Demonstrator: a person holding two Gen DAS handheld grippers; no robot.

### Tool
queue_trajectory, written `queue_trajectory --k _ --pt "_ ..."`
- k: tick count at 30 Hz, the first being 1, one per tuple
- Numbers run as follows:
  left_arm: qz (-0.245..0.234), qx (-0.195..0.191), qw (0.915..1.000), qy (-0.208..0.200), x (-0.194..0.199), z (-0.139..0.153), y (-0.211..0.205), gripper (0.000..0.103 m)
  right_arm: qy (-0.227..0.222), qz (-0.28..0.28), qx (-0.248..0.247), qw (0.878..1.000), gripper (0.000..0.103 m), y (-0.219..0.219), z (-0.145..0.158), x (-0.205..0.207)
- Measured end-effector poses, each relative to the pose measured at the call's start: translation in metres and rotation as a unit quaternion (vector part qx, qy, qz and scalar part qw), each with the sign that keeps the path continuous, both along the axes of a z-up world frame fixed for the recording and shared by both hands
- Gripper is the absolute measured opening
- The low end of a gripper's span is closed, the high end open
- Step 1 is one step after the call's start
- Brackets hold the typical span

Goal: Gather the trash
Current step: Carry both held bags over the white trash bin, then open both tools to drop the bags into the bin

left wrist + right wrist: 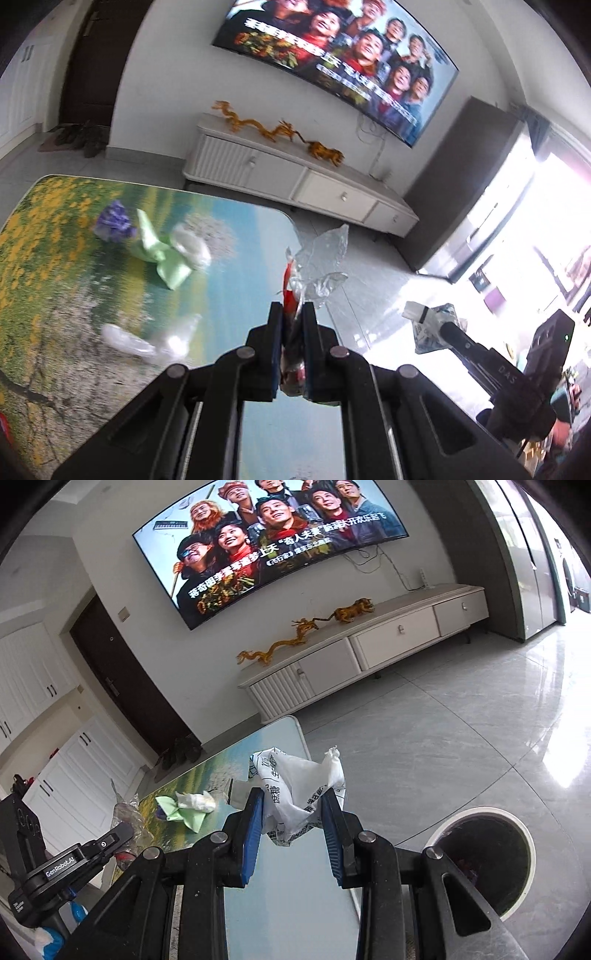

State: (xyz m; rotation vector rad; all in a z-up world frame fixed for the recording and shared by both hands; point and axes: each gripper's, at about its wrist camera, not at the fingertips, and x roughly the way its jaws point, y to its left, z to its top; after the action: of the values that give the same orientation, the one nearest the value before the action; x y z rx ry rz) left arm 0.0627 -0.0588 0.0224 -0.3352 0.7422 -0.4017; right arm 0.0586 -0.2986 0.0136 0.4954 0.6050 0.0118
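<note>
Left wrist: left gripper fingers pinch clear wrapper, pointing forward; right gripper fingers clamp crumpled carton.

Right gripper holds a crumpled carton above the table edge.

The blue pads press the white printed carton from both sides. On the table lie a green wrapper and a white wad. The bin stands on the floor at lower right. The left gripper holds clear plastic at left.

Crinkly clear plastic wrapper, crumpled printed paper, glossy tiled floor
</note>
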Motion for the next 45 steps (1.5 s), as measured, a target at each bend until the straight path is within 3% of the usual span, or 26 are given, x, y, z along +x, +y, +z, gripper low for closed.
queue_trajectory --k 5,10,18,24,25,27,28,29,35,45 --pt "-0.061 0.025 0.9977 0.017 0.001 -0.01 -0.064 0.009 0.019 -0.047 -0.007 0.999 0.029 -0.039 -0.017 -0.01" --pt "-0.124 0.063 0.9898 0.032 0.003 -0.029 -0.133 0.009 0.051 -0.089 0.0 0.995 0.029 -0.077 -0.045 -0.014" --pt "-0.21 0.106 0.97 0.061 0.008 -0.062 -0.23 0.009 0.12 -0.153 0.031 0.98 0.03 -0.135 -0.107 -0.028" --pt "-0.262 0.12 0.9538 0.083 0.009 -0.09 -0.287 0.011 0.154 -0.187 0.052 0.969 0.039 -0.164 -0.139 -0.034" --pt "-0.271 0.121 0.9511 0.087 0.009 -0.093 -0.294 0.013 0.158 -0.192 0.054 0.967 0.042 -0.167 -0.143 -0.035" --pt "-0.282 0.119 0.9473 0.094 0.01 -0.098 -0.307 0.028 0.165 -0.206 0.059 0.963 0.05 -0.174 -0.148 -0.039" --pt "-0.285 0.116 0.9468 0.095 0.012 -0.099 -0.31 0.044 0.167 -0.212 0.061 0.961 0.052 -0.177 -0.15 -0.041" --pt "-0.286 0.112 0.947 0.094 0.011 -0.099 -0.313 0.052 0.169 -0.217 0.062 0.959 0.053 -0.18 -0.151 -0.043" --pt "-0.28 0.115 0.9501 0.076 0.013 -0.086 -0.296 0.052 0.161 -0.228 0.063 0.958 0.053 -0.185 -0.142 -0.048" --pt "-0.213 0.112 0.9702 0.03 0.009 -0.043 -0.215 0.052 0.119 -0.199 0.037 0.972 0.053 -0.149 -0.095 -0.039"
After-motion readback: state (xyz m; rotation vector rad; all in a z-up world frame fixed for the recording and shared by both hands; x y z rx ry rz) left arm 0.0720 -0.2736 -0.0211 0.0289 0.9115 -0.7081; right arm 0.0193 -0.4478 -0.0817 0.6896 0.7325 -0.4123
